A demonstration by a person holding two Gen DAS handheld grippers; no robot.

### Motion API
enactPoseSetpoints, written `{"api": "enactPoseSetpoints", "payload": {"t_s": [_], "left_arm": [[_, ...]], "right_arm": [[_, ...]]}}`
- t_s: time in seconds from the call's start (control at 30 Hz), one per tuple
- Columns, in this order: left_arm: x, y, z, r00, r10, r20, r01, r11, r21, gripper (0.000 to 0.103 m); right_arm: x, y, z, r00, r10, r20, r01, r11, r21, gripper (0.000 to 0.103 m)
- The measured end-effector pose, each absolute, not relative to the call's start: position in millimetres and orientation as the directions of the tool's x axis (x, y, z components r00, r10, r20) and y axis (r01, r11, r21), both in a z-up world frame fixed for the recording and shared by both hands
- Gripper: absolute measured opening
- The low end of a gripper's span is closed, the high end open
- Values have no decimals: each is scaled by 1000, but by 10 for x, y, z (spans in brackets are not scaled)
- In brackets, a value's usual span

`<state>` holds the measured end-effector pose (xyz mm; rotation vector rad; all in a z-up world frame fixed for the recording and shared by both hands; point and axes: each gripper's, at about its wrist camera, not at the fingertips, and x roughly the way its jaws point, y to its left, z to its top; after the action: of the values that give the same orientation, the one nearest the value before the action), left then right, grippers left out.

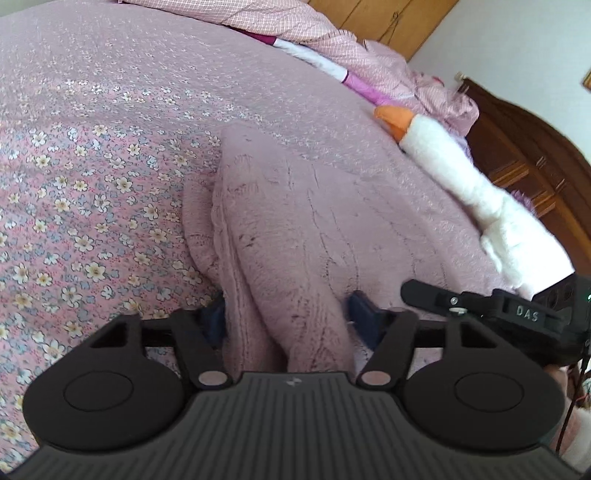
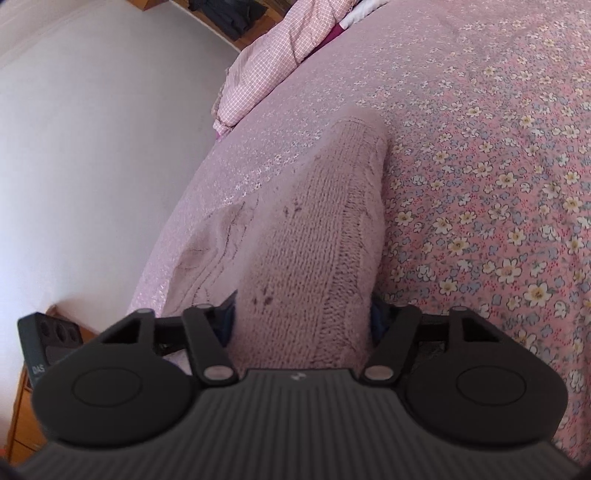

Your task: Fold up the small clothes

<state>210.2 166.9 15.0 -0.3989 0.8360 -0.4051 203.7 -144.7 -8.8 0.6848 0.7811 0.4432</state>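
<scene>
A small pink knitted sweater point(image 1: 295, 221) lies on the flowered bedspread point(image 1: 92, 166). In the left wrist view my left gripper point(image 1: 288, 317) is shut on a bunched edge of it, the knit filling the gap between the blue pads. The other gripper's black body point(image 1: 517, 314) shows at the right. In the right wrist view my right gripper point(image 2: 303, 317) is shut on another part of the pink sweater point(image 2: 325, 221), which stretches away as a long ridge over the bedspread point(image 2: 498, 184). The fingertips are mostly hidden by the fabric.
A white plush goose with an orange beak point(image 1: 461, 177) lies on the bed to the right of the sweater. A pink checked quilt point(image 1: 314, 26) is heaped at the far end, also the quilt point(image 2: 266, 62). A dark wooden headboard point(image 1: 524, 162) and a white wall point(image 2: 92, 166) border the bed.
</scene>
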Motion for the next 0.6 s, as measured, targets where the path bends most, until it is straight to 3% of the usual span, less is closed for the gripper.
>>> {"api": "enactPoseSetpoints", "payload": {"t_s": [0.27, 0.4, 0.6], "left_arm": [[2110, 1816, 85, 601, -535, -594, 140, 802, -580, 64], [2080, 1883, 99, 614, -556, -560, 131, 772, -622, 48], [1937, 1855, 251, 636, -561, -530, 121, 750, -650, 42]], "right_arm": [[2040, -1426, 12, 636, 593, -493, -93, 694, 714, 59], [2031, -1407, 148, 637, 609, -473, -108, 678, 727, 53], [1942, -1391, 378, 638, 627, -448, -125, 657, 743, 49]]}}
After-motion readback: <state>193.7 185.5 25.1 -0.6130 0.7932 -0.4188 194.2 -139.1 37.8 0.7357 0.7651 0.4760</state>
